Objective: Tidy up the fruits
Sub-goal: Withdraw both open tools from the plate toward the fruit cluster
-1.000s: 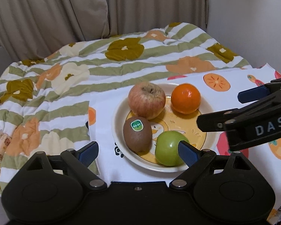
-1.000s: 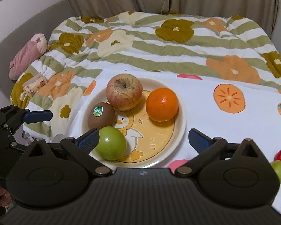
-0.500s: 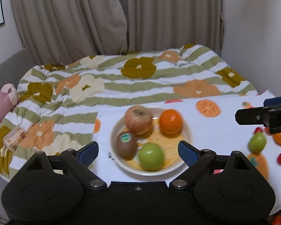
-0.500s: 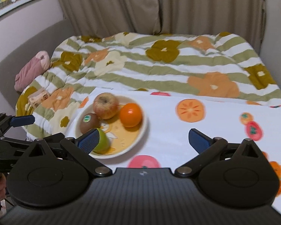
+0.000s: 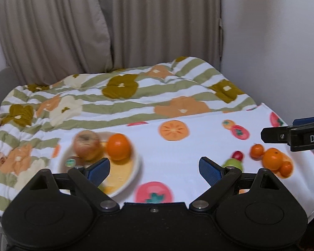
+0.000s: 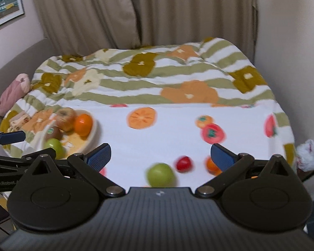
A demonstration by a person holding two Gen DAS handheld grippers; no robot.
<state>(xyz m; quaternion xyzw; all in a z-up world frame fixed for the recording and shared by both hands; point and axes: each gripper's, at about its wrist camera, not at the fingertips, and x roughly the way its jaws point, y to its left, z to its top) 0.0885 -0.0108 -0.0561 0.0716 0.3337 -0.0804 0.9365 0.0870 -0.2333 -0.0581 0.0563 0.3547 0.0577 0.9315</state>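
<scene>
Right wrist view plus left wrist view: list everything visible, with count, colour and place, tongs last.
plate: 1, cream with yellow centre, left on the cloth
red apple: 1, reddish, back of the plate
orange: 1, orange, on the plate beside the red apple
kiwi: 1, brown with green sticker, on the plate
green apple: 1, green, front of the plate
loose green apple: 1, green, on the cloth at right
small red fruit: 1, red, beside it
loose oranges: about four, orange, far right
fruit-print cloth: 1, white
quilt: 1, green-striped floral
curtains: beige, behind
left tongs: open, empty
right tongs: open, empty
</scene>
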